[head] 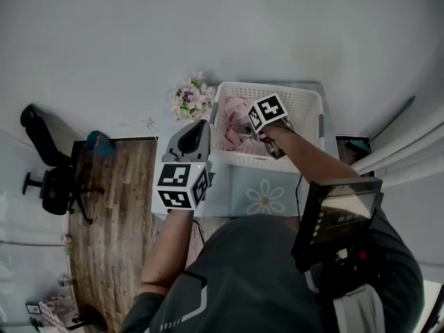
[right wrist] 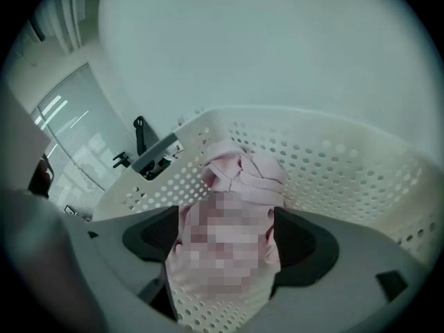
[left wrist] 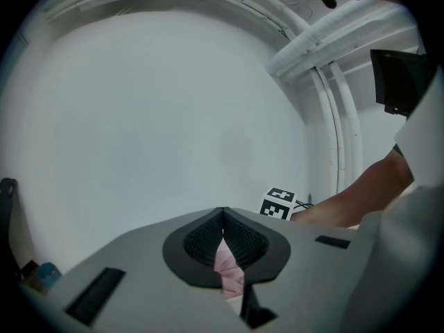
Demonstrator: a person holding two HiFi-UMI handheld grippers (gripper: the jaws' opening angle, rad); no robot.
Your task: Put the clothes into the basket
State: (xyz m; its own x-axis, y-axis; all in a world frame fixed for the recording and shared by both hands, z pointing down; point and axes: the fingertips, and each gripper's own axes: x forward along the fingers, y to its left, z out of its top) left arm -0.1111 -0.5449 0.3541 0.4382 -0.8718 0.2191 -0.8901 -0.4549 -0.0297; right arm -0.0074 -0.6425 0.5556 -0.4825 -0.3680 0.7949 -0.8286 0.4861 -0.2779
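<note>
Right gripper view: the right gripper (right wrist: pixel 229 241) is being held spread over the pink clothes (right wrist: pixel 243 172), which are lying in the basket (right wrist: pixel 333 165) and are partly masked. The left gripper (left wrist: pixel 223 217) is being kept pressed together at the tips; the pink behind its slit is hard to identify.

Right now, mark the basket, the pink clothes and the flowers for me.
basket (head: pixel 291 94): head view, far perforated wall.
pink clothes (right wrist: pixel 243 173): right gripper view, bunched top fold.
flowers (head: pixel 193 97): head view, middle of the bouquet.
</note>
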